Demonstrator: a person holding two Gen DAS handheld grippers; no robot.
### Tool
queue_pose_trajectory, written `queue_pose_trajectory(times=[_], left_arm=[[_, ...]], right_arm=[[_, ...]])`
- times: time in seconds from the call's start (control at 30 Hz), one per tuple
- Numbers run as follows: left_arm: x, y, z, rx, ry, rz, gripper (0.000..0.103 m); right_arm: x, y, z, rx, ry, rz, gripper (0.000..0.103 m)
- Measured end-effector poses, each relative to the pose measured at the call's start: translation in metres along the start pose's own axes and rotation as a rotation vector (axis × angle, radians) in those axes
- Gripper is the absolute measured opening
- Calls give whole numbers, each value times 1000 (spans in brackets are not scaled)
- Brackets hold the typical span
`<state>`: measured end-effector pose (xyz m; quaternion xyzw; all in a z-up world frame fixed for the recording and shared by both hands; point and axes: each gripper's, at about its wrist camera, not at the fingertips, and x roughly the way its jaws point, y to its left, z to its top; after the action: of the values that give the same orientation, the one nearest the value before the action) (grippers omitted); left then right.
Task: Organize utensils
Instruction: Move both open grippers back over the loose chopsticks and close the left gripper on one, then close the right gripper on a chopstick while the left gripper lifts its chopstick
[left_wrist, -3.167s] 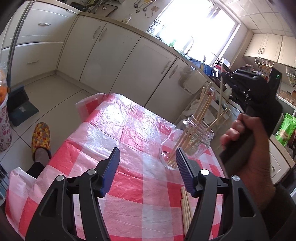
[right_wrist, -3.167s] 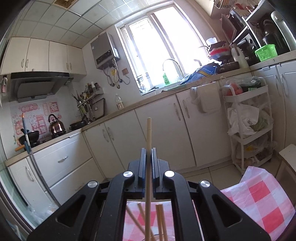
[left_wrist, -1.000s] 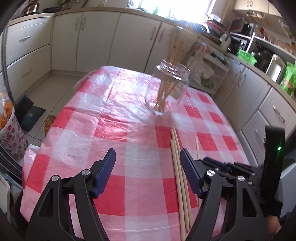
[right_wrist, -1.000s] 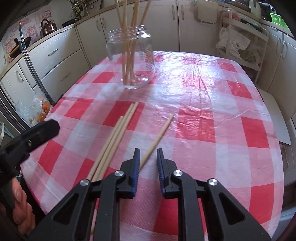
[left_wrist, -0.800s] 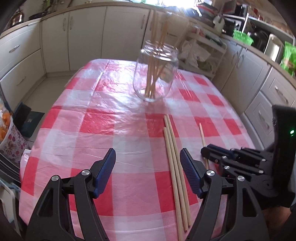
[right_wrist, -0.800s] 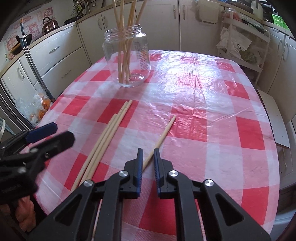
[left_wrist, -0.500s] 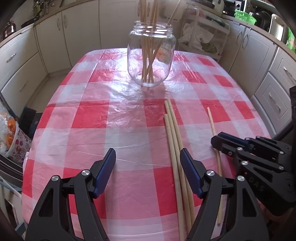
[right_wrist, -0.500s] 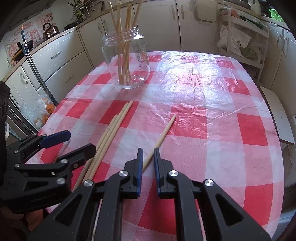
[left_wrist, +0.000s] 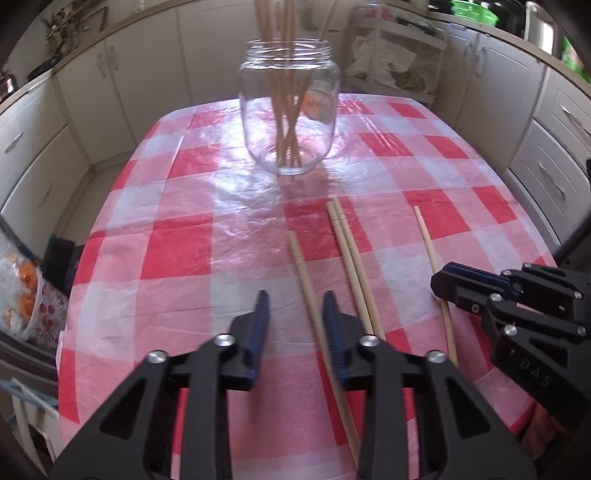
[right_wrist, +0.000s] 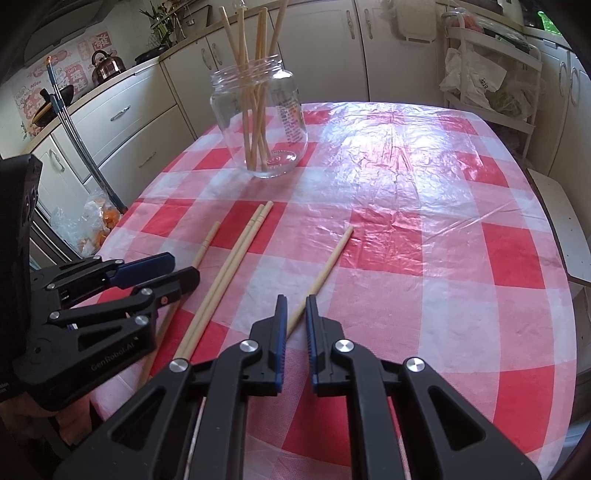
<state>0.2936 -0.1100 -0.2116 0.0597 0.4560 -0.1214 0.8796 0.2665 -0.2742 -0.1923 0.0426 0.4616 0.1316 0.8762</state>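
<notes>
Red-and-white checked tablecloth (right_wrist: 424, 221) under glossy clear plastic covers table. Cream cabinets (right_wrist: 325, 48) line walls behind. Metal kettle (right_wrist: 105, 66) on counter at far left, pink stickers (right_wrist: 83, 50) on wall just beside it. White tiered rack (right_wrist: 491, 77) with plastic bags right of table. Green basket (left_wrist: 471, 16) on right counter. Bag with orange contents (right_wrist: 94, 221) on floor beside table's left edge.
</notes>
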Motion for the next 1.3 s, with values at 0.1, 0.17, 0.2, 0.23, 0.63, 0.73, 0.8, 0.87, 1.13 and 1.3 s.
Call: queue_pose_trajectory(times=[0.1, 0.17, 0.2, 0.23, 0.63, 0.73, 0.8, 0.87, 1.13, 1.3], left_arm=[[1, 6, 2, 32, 1, -55, 10], [2, 13, 4, 22, 12, -80, 7], [2, 17, 5, 13, 22, -93, 7], [3, 19, 6, 5, 29, -105, 7], [8, -1, 12, 14, 62, -21, 22], [8, -4, 10, 24, 52, -14, 26], [8, -5, 9, 26, 44, -10, 26], [7, -5, 8, 24, 37, -8, 26], [5, 0, 5, 3, 14, -30, 5], [4, 0, 4, 7, 15, -31, 5]], right_arm=[[0, -1, 0, 1, -2, -3, 10], [0, -4, 1, 16, -4, -3, 10], [1, -6, 2, 28, 2, -1, 10], [1, -8, 3, 36, 3, 5, 10], [4, -8, 8, 41, 9, -20, 11], [6, -8, 11, 41, 11, -29, 11], [7, -6, 12, 30, 13, -40, 11], [8, -3, 13, 8, 15, -59, 11], [10, 5, 13, -44, 18, -78, 6], [11, 8, 14, -46, 34, -64, 6]])
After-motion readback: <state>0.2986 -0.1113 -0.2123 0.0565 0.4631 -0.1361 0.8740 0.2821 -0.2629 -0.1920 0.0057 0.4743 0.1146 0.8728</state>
